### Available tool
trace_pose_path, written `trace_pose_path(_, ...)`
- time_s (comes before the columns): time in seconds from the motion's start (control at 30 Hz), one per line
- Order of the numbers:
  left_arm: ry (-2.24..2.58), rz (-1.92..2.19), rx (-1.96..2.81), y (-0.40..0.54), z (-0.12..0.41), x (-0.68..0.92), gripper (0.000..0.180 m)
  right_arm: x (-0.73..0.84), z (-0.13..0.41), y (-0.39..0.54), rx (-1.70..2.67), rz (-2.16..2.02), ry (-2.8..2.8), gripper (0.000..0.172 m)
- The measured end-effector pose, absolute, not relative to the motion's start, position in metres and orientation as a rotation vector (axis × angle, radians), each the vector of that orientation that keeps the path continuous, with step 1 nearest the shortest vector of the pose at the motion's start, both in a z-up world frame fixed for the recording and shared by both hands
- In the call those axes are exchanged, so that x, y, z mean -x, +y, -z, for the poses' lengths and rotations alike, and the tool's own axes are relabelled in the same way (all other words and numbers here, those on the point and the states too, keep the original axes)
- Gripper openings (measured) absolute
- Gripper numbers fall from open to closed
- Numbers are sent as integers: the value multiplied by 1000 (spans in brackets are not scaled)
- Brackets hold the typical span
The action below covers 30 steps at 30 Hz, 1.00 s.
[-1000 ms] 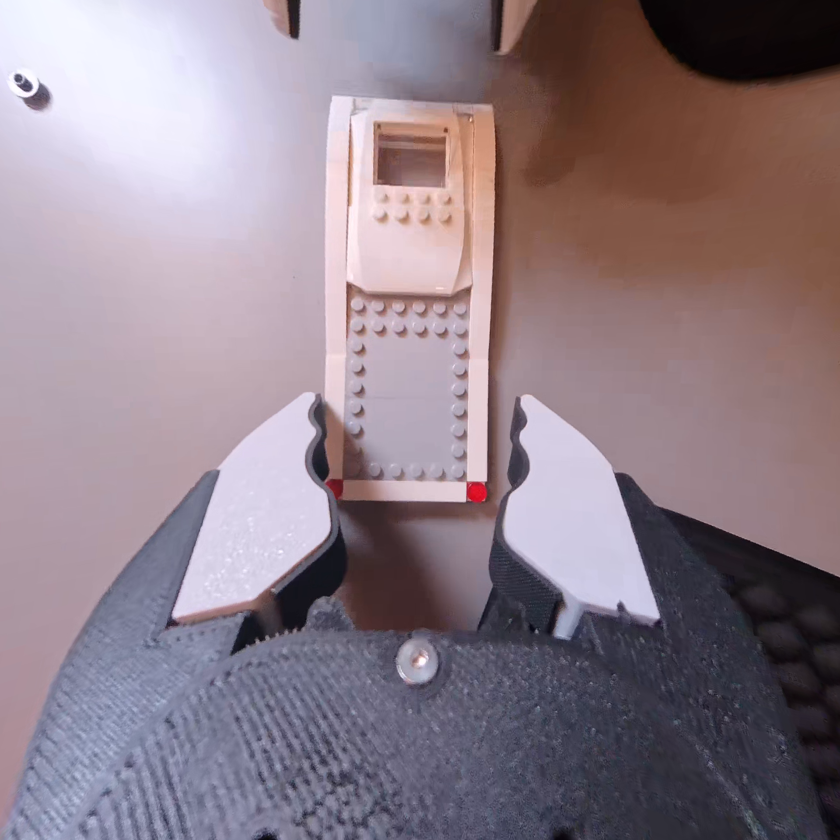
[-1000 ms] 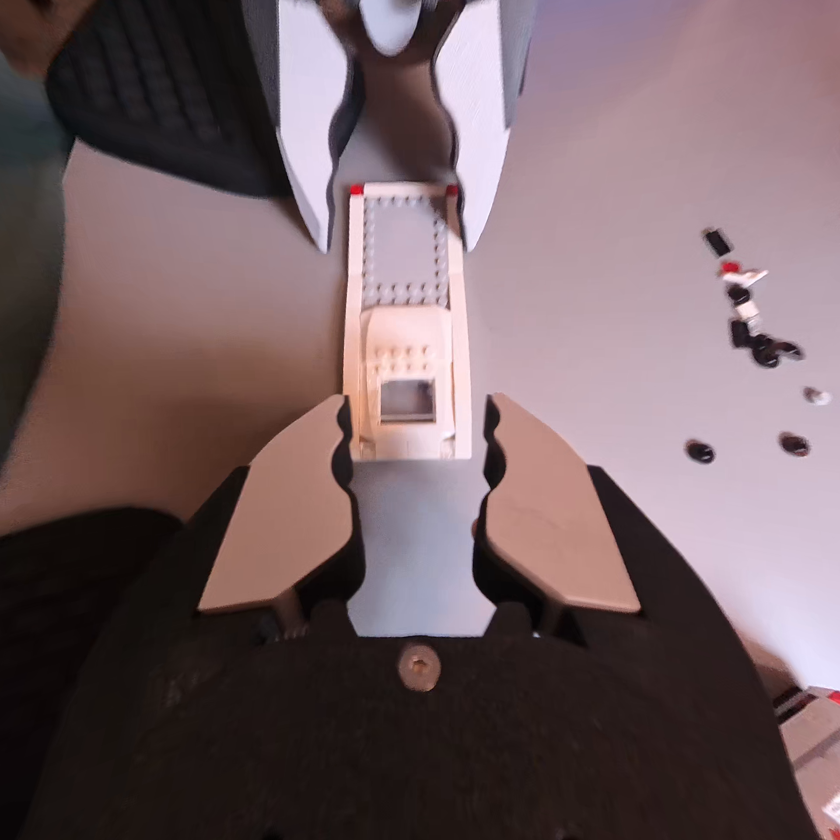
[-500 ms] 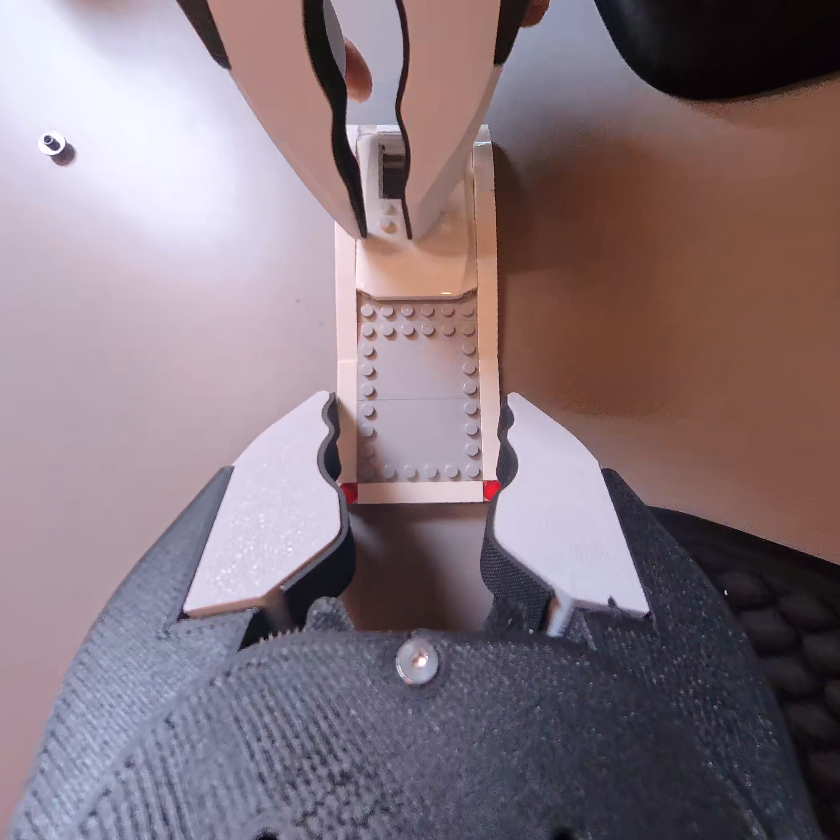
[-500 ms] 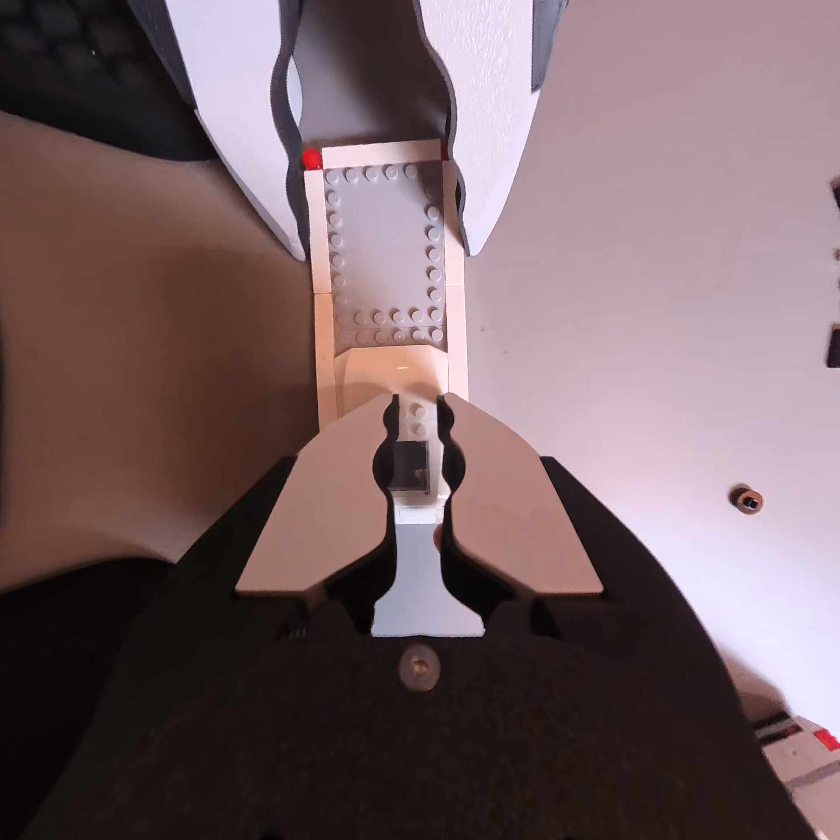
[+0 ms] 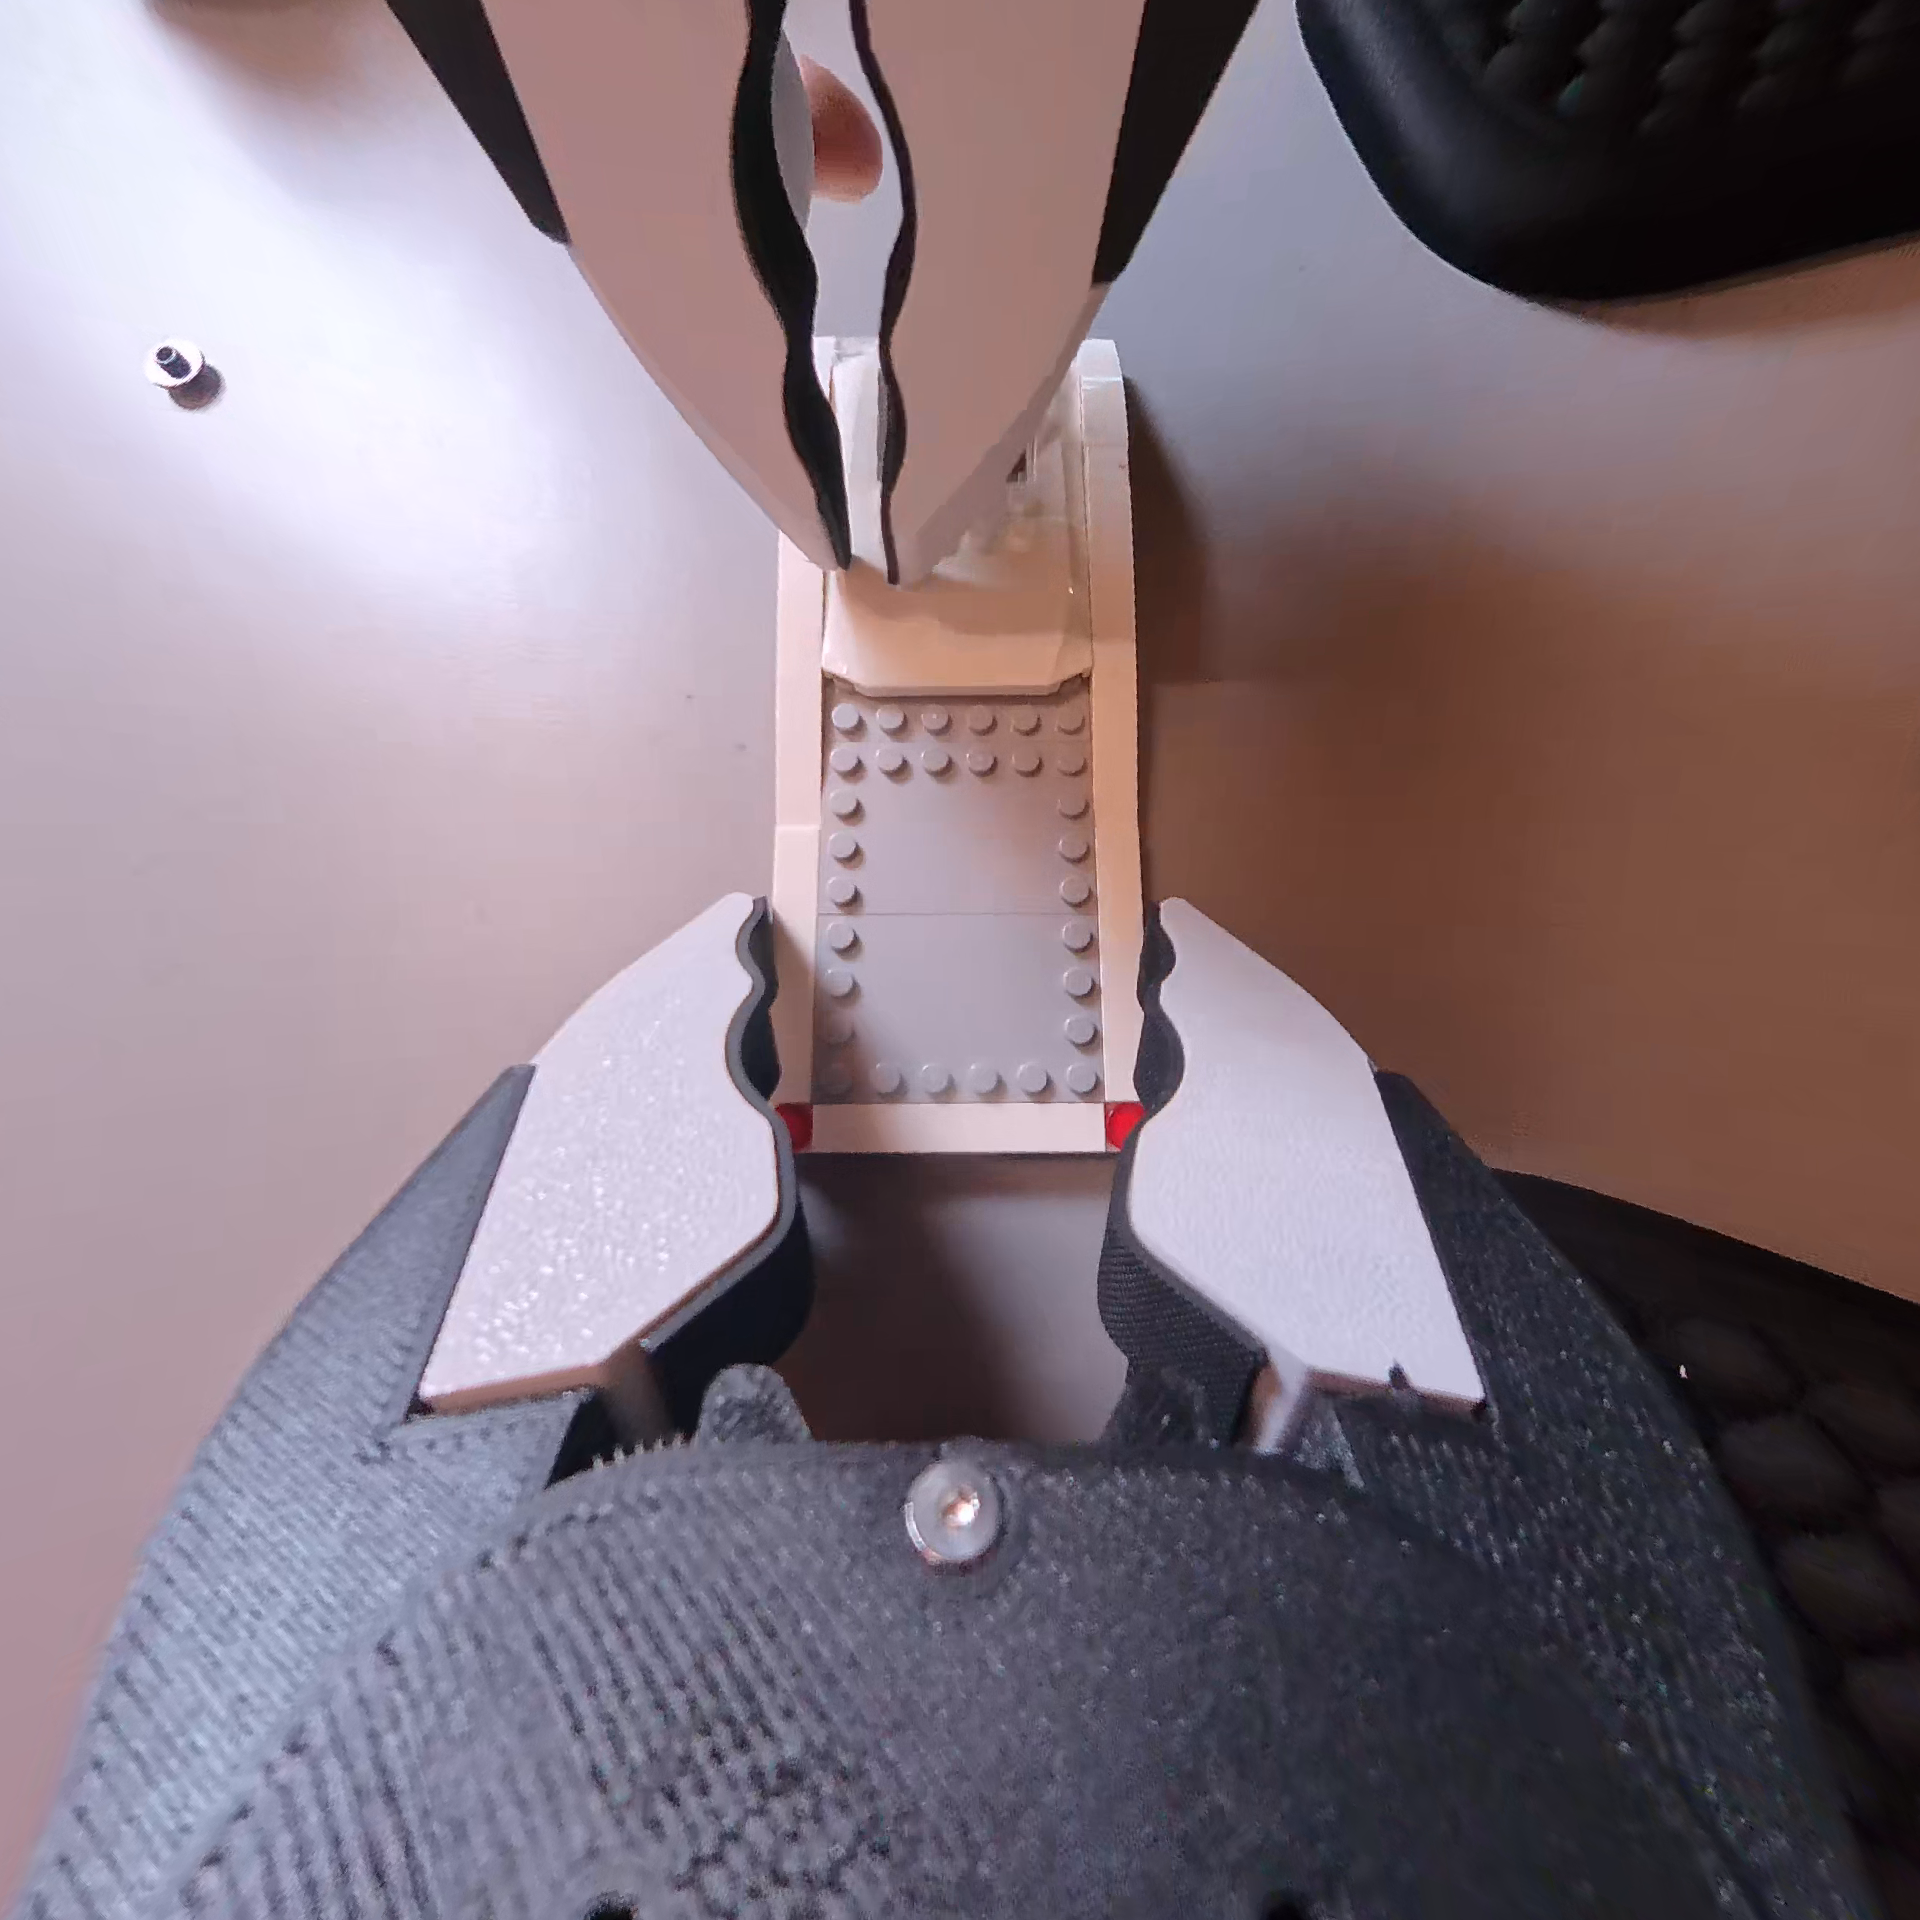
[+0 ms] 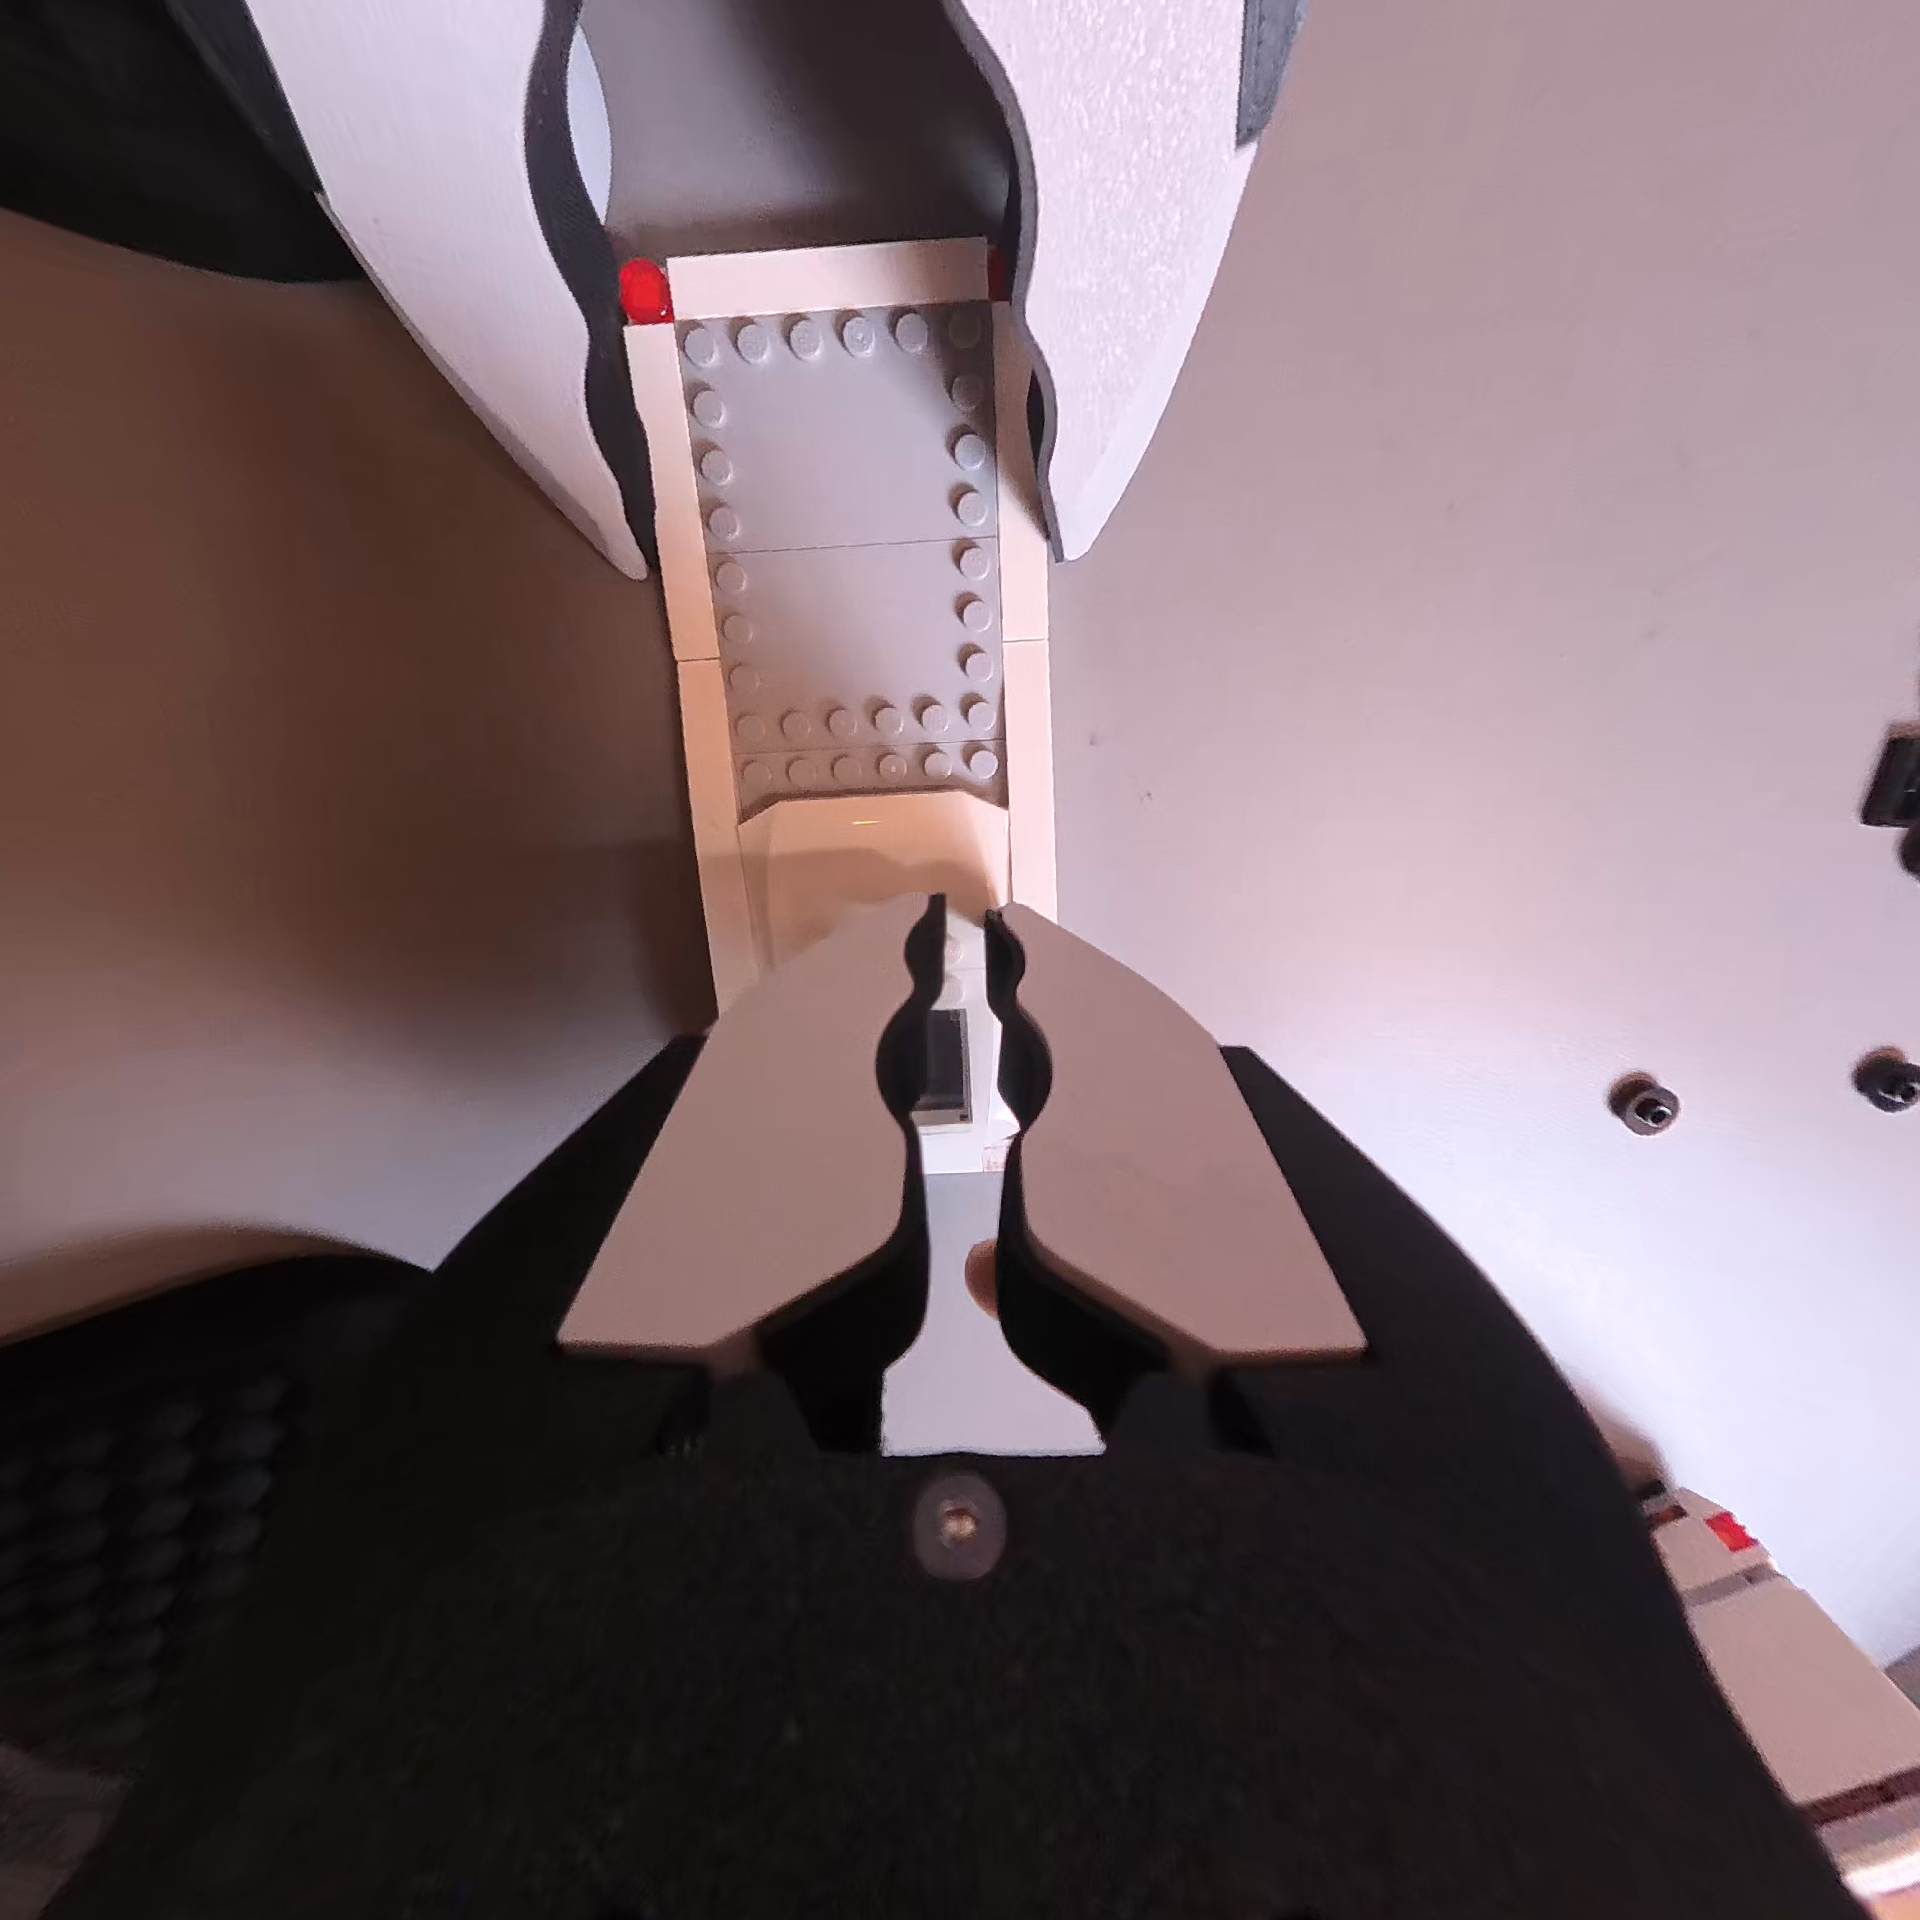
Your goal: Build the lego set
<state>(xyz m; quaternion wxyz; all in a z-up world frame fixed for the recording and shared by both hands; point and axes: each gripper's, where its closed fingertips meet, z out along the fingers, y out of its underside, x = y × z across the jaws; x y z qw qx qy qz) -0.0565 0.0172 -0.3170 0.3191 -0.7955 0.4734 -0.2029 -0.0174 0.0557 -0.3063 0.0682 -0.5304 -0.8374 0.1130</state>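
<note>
I have the long white brick model (image 5: pixel 956 883) lying flat on the pale table (image 5: pixel 364 727). My left gripper (image 5: pixel 956 997) clamps its near end, pads (image 5: pixel 756 997) pressed on both side walls by the red corner studs (image 5: pixel 796 1124). My right gripper (image 6: pixel 966 920), almost clenched, pokes down on the far white cab piece (image 6: pixel 883 852); whether it pinches anything there I cannot tell. I would keep the left clamp level while the right presses.

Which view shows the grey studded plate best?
The left wrist view: the grey studded plate lies whole and sharp between the left gripper fingers. The right wrist view shows the plate too, but farther off, its right edge shaded.
</note>
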Motion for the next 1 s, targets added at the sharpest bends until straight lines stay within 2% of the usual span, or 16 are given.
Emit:
trace_pose_path(0.23, 1239, 539, 2084, 17, 317, 56, 68, 21, 305, 54, 1543, -368, -2470, 0)
trace_pose_path(0.3, 1237, 535, 2084, 18, 317, 56, 68, 17, 299, 56, 1548, -384, -2438, 7)
trace_pose_path(0.4, 1239, 536, 2083, 18, 317, 56, 68, 11, 286, 40, 1547, -516, -2446, 7)
trace_pose_path(0.83, 1230, 542, 2079, 18, 316, 56, 68, 4, 305, 32, 1620, -426, -2490, 7)
trace_pose_path(0.9, 1230, 542, 2077, 18, 317, 56, 68, 3, 306, 28, 1645, -458, -2508, 0)
trace_pose_path(1.0, 1228, 541, 2077, 18, 317, 56, 68, 3, 306, 28, 1632, -426, -2527, 0)
